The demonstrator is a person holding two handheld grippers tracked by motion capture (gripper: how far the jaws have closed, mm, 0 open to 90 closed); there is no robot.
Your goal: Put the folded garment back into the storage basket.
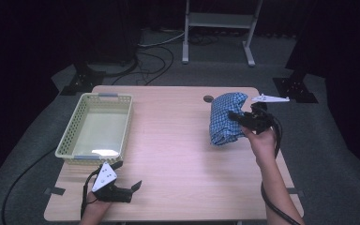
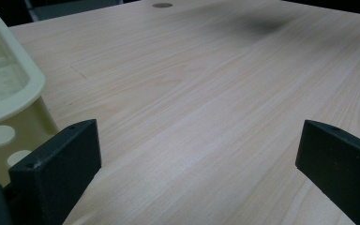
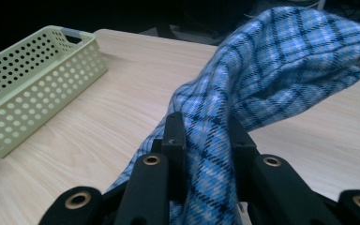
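Observation:
A blue checked cloth (image 1: 225, 117) lies bunched at the right side of the wooden table (image 1: 168, 140). My right gripper (image 1: 236, 116) is shut on a fold of the cloth (image 3: 262, 70), with fabric pinched between its two black jaws in the right gripper view. A pale yellow perforated basket (image 1: 98, 126) stands empty at the table's left. My left gripper (image 1: 133, 186) rests low near the front left edge, just in front of the basket (image 2: 9, 112), open with nothing between its jaws.
A small round dark grommet (image 1: 208, 98) sits in the table near the far edge, beside the cloth. A metal stand (image 1: 218, 21) and cables lie on the floor beyond the table. Bare wood spans between basket and cloth.

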